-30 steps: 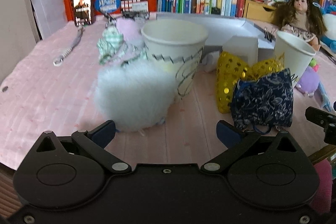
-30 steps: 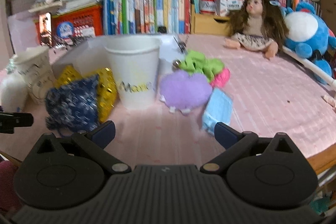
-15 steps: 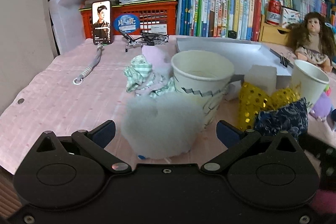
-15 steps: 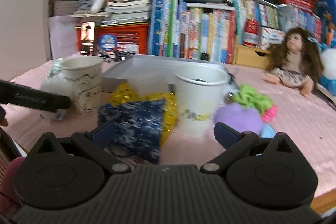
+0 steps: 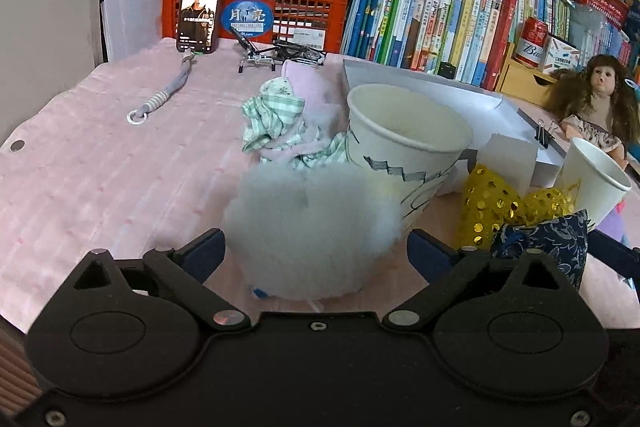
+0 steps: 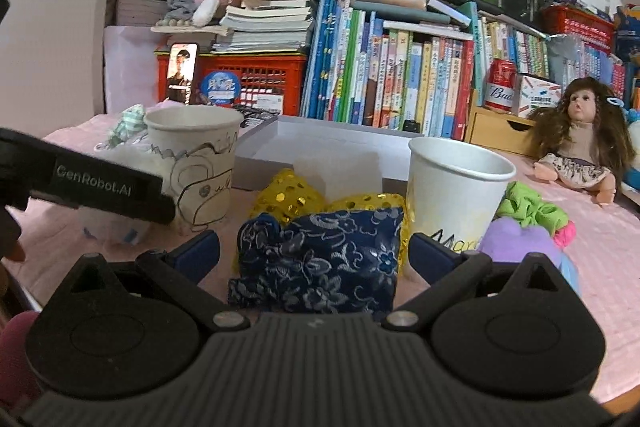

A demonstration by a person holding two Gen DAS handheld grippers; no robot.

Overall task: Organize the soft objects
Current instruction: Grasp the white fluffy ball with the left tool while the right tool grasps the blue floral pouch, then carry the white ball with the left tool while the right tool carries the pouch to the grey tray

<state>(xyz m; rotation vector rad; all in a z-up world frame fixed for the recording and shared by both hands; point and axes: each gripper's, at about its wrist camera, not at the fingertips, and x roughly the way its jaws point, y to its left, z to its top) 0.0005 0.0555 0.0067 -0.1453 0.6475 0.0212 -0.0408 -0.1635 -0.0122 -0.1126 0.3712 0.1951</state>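
Left wrist view: the white fluffy pompom (image 5: pixel 310 239) is now sitting between the spread fingers of the left tool (image 5: pixel 316 253), which has closed in on it, beside the paper cup (image 5: pixel 404 151) on the tabletop (image 5: pixel 100 167). The right tool (image 6: pixel 314 251), likewise released, is nearing the navy pouch (image 6: pixel 320 263); both grasps are looking imminent.

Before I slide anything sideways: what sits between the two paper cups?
In the right wrist view, a gold sequined pouch and a navy floral pouch lie between the scribbled cup and the plain cup.

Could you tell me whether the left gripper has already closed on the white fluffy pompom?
No, the left gripper stands open, its fingers on either side of the white fluffy pompom without pinching it.
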